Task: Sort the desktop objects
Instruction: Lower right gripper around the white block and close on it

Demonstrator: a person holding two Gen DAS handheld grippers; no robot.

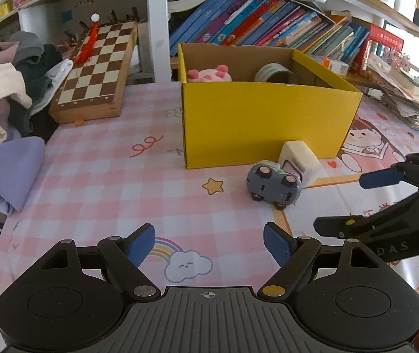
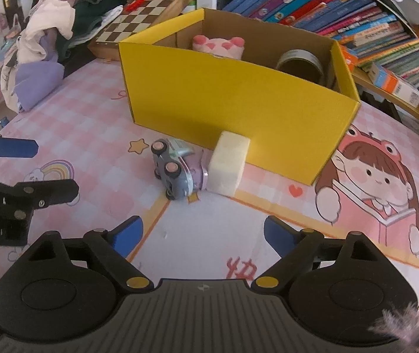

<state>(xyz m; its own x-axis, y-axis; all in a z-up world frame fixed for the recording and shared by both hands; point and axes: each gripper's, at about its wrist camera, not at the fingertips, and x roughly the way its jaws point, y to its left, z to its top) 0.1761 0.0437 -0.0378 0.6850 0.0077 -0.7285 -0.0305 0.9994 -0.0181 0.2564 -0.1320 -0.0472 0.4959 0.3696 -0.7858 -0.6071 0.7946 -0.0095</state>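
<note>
- On pink checked tablecloth (image 1: 97, 182): yellow cardboard box (image 1: 262, 123), open top, near back of desk
- Inside box: pink plush toy (image 1: 209, 74) toward the left end, tape roll (image 1: 274, 72) toward the right end
- Just in front of box: grey toy car (image 1: 272, 184) tipped on its side, wheels facing sideways; cream block (image 1: 299, 158) touching car and sitting close against box's front wall
- Same pair in right wrist view: grey toy car (image 2: 172, 170) left of cream block (image 2: 228, 164), box (image 2: 238, 100) behind
- left gripper (image 1: 209, 247): jaws spread wide, nothing between blue pads, hovering over rainbow/cloud print, short of the car
- right gripper (image 2: 203, 235): jaws wide apart, empty, pointed at car and block, not touching either
- Each gripper shows at the edge of the other's view, side by side and apart
- Behind/left: chessboard (image 1: 97, 67) leaning by clothes pile (image 1: 9, 88); row of books (image 1: 268, 20) on shelf behind box
</note>
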